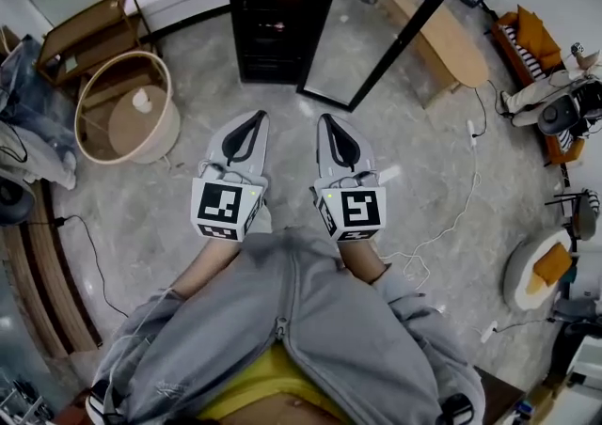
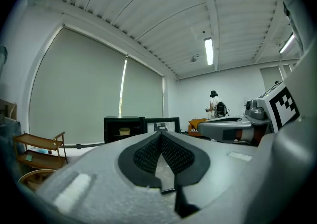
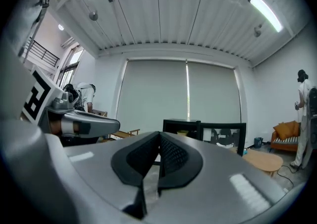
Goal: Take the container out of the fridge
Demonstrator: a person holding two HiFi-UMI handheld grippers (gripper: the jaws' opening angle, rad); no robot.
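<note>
The fridge [image 1: 240, 19] was seen with its door [image 1: 372, 33] open. The container [image 2: 124, 131] sat on a shelf inside, well ahead of both grippers. The left gripper [image 1: 254, 120] and right gripper [image 1: 329, 122] were held closed and empty; approach, grasp and removal were judged outstanding.

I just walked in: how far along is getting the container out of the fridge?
Done: the fridge door stands open. In hand: nothing; the left hand-held gripper and right hand-held gripper are shut, empty, away from the fridge. Left: everything else; the container sits on a shelf inside.
</note>
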